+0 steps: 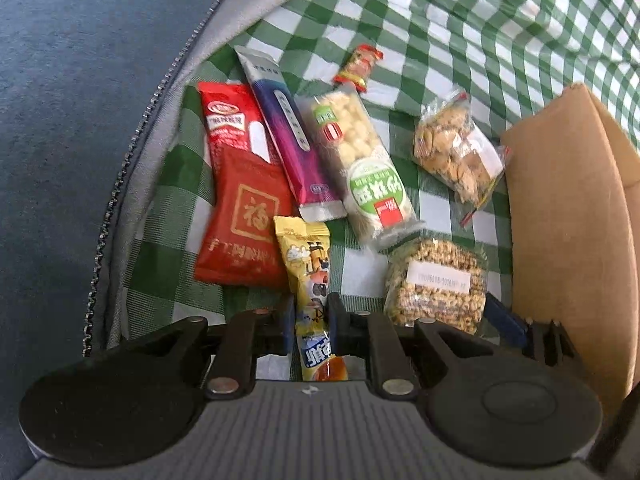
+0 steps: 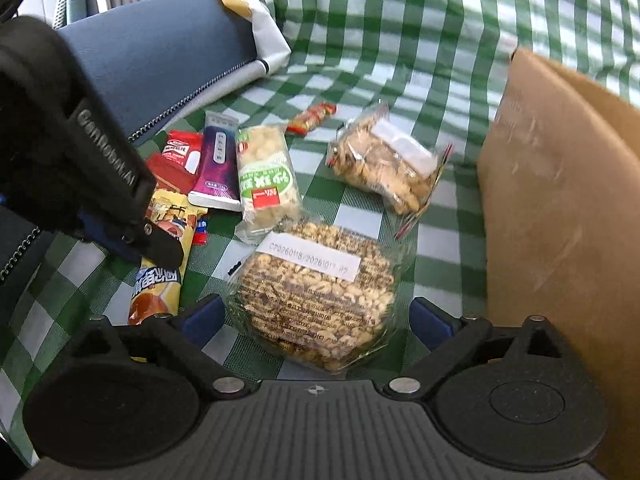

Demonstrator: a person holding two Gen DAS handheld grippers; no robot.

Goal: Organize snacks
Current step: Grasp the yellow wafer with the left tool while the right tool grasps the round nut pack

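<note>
Two grippers over crinkled green-check cloth [image 2: 360,60]: left gripper [image 1: 308,320] clamps a glossy yellow snack packet [image 1: 306,264]. Right gripper [image 2: 318,314], jaws wide apart, straddles a round clear-wrapped nut cake [image 2: 316,292]; stiff cardboard box [image 2: 560,208] at three o'clock.

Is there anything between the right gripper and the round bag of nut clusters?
Nothing visible. The right gripper is open and its fingers already flank the round nut bag on the checked cloth.

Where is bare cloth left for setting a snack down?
Free: green checked cloth beyond the small red candy wrapper, up to the brown cardboard box. Crowded: the packets beside the red foil pouch.
</note>
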